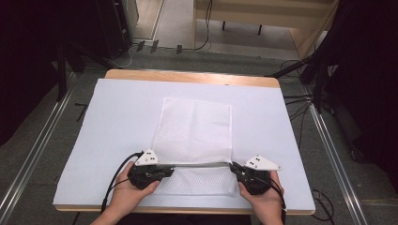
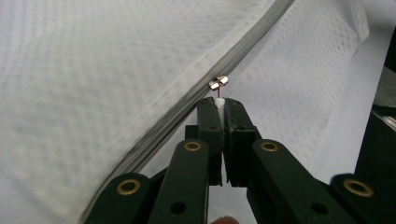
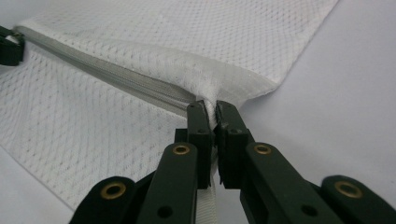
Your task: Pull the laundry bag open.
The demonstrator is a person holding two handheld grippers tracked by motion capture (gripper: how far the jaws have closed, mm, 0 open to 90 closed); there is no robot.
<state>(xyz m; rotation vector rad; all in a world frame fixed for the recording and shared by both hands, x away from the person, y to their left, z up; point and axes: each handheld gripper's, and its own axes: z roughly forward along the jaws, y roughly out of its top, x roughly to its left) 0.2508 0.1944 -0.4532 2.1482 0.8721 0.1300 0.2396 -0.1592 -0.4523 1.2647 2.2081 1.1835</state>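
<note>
A white mesh bag [image 1: 195, 126] lies flat in the middle of the table, its grey zipper [image 1: 202, 164] running across near the front edge. My left gripper [image 1: 170, 168] is at the zipper's left end, shut on the white pull tab [image 2: 220, 109] just behind the metal slider [image 2: 218, 82]. My right gripper [image 1: 233, 166] is at the zipper's right end, shut on a pinched fold of the bag's fabric [image 3: 208, 91] beside the zipper [image 3: 116, 77]. The line between the two grippers is lifted slightly and taut. In the right gripper view the left gripper [image 3: 9, 44] shows at the far left.
A pale mat [image 1: 117, 117] covers the wooden table [image 1: 187, 76]. The bag's front part [image 1: 197, 183] lies between the two hands near the table's front edge. Cables, metal rails and dark stands are on the floor around the table.
</note>
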